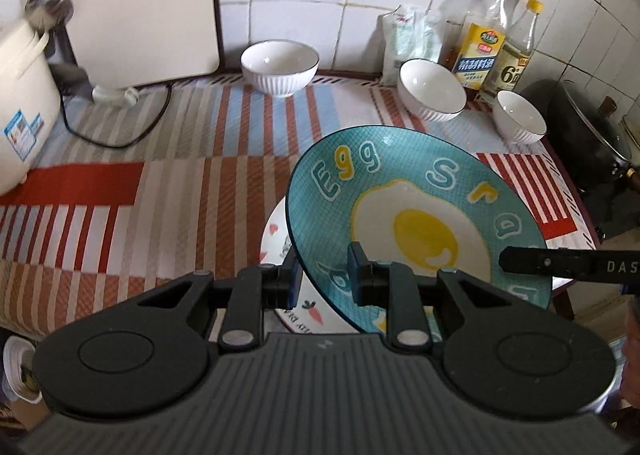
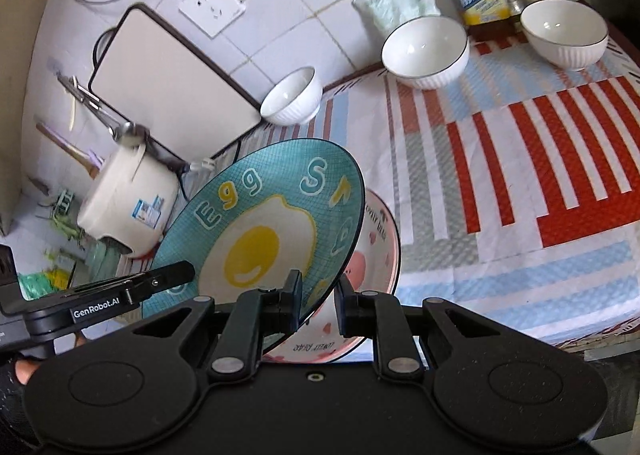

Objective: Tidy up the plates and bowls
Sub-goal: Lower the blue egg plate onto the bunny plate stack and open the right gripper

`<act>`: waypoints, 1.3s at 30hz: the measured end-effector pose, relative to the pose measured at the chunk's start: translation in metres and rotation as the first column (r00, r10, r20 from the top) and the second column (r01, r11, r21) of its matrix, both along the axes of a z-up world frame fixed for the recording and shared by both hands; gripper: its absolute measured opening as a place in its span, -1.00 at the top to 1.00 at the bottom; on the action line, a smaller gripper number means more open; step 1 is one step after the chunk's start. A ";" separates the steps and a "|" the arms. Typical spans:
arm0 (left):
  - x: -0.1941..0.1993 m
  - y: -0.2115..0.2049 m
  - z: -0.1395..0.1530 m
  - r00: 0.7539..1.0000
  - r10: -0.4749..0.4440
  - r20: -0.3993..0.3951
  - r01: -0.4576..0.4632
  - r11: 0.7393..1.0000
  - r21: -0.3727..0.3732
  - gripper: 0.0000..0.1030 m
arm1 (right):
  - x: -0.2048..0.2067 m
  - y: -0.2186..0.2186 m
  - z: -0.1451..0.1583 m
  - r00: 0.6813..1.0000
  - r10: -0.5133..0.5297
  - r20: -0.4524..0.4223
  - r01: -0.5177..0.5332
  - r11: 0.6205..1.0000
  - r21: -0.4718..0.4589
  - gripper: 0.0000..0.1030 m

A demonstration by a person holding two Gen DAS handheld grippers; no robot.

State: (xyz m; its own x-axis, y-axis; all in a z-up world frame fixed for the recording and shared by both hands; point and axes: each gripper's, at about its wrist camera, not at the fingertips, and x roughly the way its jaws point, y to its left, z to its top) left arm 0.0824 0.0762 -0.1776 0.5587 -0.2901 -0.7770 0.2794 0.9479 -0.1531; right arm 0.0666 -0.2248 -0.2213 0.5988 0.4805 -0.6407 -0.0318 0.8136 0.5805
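Two tools (image 1: 325, 277) (image 2: 318, 301) pinch one round, glossy teal plate's (image 1: 416, 183) thin rim, tilted.

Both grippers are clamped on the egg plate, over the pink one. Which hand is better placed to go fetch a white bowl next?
Probably the right gripper: two white bowls sit on its side. The left gripper could keep the egg plate; its view shows one bowl ahead.

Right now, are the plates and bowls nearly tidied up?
Not nearly. Nothing looks finished. In hand: both the left gripper and right gripper pinch the rim of the teal egg-print plate, tilted above the pink-and-white cartoon plate. Left: three white ribbed bowls stand apart along the tiled wall.
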 end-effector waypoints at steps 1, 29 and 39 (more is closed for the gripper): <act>0.000 0.002 -0.003 1.000 0.002 -0.005 -0.002 1.000 -0.001 0.59 | 0.001 0.000 -0.002 1.000 0.003 -0.005 -0.003 1.000 0.004 0.58; 0.043 0.013 -0.065 0.975 0.023 -0.221 -0.022 1.000 0.004 0.59 | 0.042 0.014 -0.055 0.981 0.014 -0.192 -0.020 0.999 -0.028 0.58; 0.052 0.018 -0.068 0.948 0.025 -0.318 -0.035 0.999 -0.026 0.59 | 0.053 0.027 -0.049 0.980 0.027 -0.195 -0.056 0.988 -0.146 0.54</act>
State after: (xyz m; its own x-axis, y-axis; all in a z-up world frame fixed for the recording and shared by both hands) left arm 0.1344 0.0944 -0.2456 0.2930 -0.3037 -0.9066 0.1825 0.9486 -0.2587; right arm 0.1192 -0.1980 -0.2702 0.4392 0.3923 -0.8082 0.0324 0.8921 0.4507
